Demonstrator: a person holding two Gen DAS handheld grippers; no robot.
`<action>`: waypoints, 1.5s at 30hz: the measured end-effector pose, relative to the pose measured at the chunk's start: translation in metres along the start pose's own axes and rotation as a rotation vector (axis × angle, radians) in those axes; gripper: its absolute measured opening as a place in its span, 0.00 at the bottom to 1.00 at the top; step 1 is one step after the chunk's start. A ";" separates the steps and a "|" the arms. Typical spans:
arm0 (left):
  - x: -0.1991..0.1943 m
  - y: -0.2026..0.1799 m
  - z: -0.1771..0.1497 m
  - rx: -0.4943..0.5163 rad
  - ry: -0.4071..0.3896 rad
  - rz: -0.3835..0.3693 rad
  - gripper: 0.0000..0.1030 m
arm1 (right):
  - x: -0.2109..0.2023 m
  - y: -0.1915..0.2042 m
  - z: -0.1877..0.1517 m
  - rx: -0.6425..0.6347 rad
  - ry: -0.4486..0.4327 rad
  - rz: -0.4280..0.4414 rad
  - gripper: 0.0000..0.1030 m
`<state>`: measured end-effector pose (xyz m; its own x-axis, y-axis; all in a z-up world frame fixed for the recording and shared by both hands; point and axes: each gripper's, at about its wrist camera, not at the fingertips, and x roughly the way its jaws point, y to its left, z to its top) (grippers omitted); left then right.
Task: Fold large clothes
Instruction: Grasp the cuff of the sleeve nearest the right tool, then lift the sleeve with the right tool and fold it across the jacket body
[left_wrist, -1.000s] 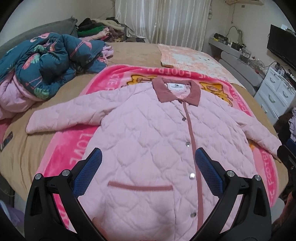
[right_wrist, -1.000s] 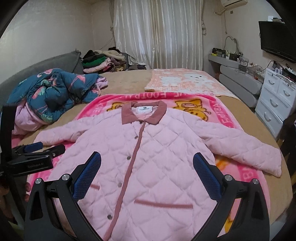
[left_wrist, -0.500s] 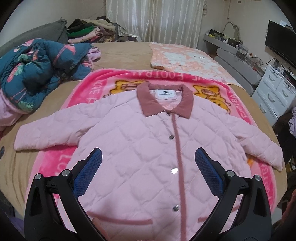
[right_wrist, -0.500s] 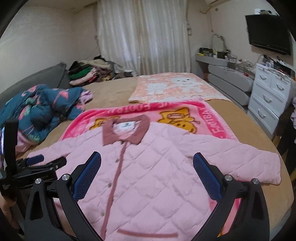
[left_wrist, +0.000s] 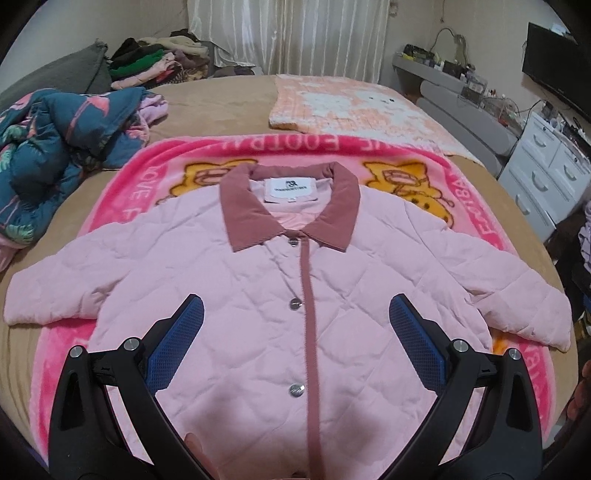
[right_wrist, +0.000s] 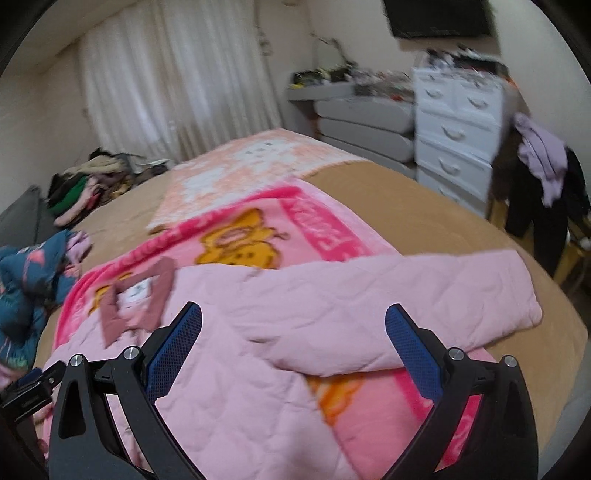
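Observation:
A pink quilted jacket (left_wrist: 258, 295) with a dusty-rose collar (left_wrist: 243, 210) lies flat, front up and buttoned, on a pink cartoon blanket (left_wrist: 144, 177), both sleeves spread out. My left gripper (left_wrist: 295, 317) is open and empty above the jacket's chest. In the blurred right wrist view the jacket (right_wrist: 229, 369) lies below my right gripper (right_wrist: 293, 325), which is open and empty over the base of the jacket's right-hand sleeve (right_wrist: 424, 295). The left gripper's tip (right_wrist: 26, 387) shows at the lower left of the right wrist view.
A crumpled teal flamingo quilt (left_wrist: 55, 147) lies at the bed's left. A peach blanket (left_wrist: 351, 103) lies beyond the pink one. Piled clothes (left_wrist: 155, 62) sit by the curtain. White drawers (right_wrist: 454, 140) and a chair with hanging clothes (right_wrist: 543, 184) stand right of the bed.
The left gripper moved forward over the jacket towards the collar. The right gripper swung to the right, towards the right-hand sleeve. Both stayed open.

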<state>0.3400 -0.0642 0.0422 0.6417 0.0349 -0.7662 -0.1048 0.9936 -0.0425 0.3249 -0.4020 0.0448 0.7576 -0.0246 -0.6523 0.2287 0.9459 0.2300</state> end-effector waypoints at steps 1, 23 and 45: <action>0.006 -0.005 0.000 0.004 0.006 -0.002 0.91 | 0.007 -0.010 -0.001 0.026 0.006 -0.014 0.96; 0.096 -0.079 -0.019 0.110 0.138 0.011 0.91 | 0.094 -0.188 -0.047 0.617 0.106 -0.226 0.96; 0.076 -0.036 0.013 0.120 0.113 0.043 0.91 | 0.079 -0.227 0.010 0.558 -0.143 -0.003 0.18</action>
<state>0.4019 -0.0955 -0.0064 0.5482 0.0724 -0.8332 -0.0348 0.9974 0.0638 0.3389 -0.6219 -0.0513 0.8227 -0.1070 -0.5584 0.4894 0.6331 0.5998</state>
